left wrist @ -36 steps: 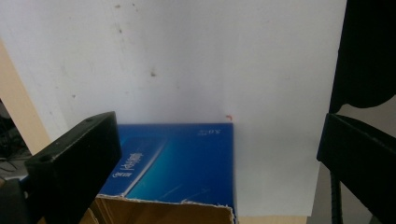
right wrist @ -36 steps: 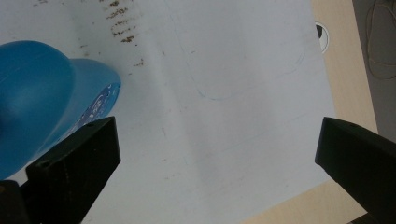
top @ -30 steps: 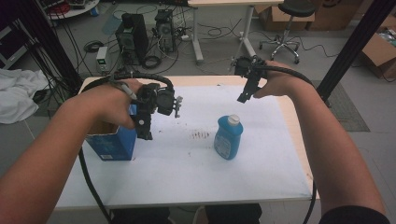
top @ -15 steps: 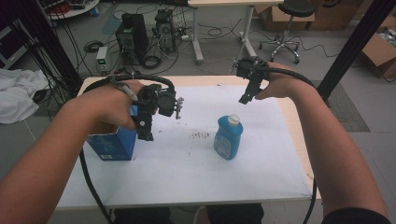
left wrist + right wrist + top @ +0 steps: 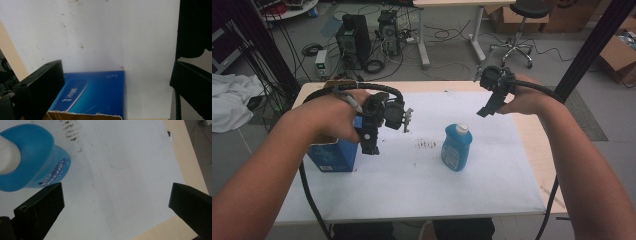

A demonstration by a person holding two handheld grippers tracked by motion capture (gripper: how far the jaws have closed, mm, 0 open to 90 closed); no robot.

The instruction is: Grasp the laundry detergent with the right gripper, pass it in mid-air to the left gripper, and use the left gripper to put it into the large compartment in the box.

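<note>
Hovering above desk (image 5: pixel 492 190), both grippers empty, fingers spread. Left gripper (image 5: pixel 368 145) over blue box (image 5: pixel 334 155); right gripper (image 5: pixel 486 109) near blue bottle (image 5: pixel 456 147).

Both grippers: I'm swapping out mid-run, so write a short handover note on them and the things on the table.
Left gripper: open, empty, held above the open-topped blue box at the table's left.
Right gripper: open, empty, in the air beyond and to the right of the blue bottle.
Bottle upright mid-table on the white sheet, white cap on.
Done: nothing gripped.
Left: probably grasp bottle and box.
</note>
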